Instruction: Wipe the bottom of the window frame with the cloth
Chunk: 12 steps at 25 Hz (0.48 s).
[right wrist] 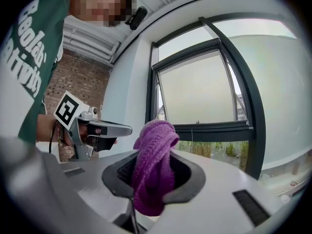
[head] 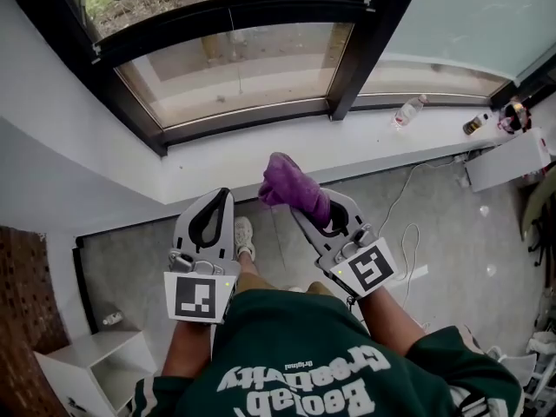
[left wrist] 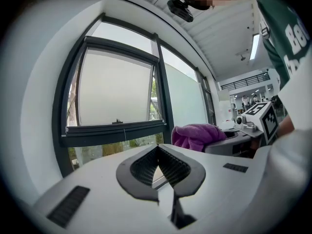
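Observation:
A bunched purple cloth (head: 294,186) (right wrist: 155,165) (left wrist: 195,135) is clamped in my right gripper (head: 306,200) (right wrist: 152,172), which is shut on it and held in the air short of the white sill (head: 261,159). The black bottom rail of the window frame (head: 243,122) (right wrist: 214,129) (left wrist: 114,132) runs above the sill, ahead of both grippers. My left gripper (head: 213,208) (left wrist: 157,160) is shut and empty, its jaws meeting at the tips. It hovers beside the right one, to its left.
A black vertical mullion (head: 363,50) splits the window. A plastic bottle (head: 406,111) and small items (head: 512,115) lie on the sill at the right. A white cable (head: 404,233) trails on the floor; a white cabinet (head: 87,367) stands lower left.

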### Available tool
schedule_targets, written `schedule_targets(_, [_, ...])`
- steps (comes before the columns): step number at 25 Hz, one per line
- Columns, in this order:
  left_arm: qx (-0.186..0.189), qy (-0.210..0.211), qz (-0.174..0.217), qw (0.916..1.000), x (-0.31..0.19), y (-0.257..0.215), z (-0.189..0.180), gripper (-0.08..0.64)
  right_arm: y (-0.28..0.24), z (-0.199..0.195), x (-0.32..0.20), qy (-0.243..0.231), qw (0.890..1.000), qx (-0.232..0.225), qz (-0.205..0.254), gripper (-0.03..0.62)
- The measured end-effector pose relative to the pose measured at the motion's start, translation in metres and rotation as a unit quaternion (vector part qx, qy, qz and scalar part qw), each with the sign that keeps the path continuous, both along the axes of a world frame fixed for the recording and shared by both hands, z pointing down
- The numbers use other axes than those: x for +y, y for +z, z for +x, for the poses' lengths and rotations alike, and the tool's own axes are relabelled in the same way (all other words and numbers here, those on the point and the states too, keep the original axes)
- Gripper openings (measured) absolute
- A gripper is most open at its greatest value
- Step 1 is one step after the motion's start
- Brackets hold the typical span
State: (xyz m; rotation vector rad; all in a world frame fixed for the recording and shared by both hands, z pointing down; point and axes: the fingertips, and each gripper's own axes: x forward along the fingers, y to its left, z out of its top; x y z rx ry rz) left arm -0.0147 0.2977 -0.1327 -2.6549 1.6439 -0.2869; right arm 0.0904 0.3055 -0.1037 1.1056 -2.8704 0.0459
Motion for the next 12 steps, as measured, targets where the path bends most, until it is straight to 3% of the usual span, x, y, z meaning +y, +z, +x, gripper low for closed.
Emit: schedule_targets(12, [0.009,0.083,-0.016,0.9964,-0.172,-0.002,-0.068,0.009,-0.009,-0.076,-0.163,0.098,0.995,0.006,-0.023,0.104])
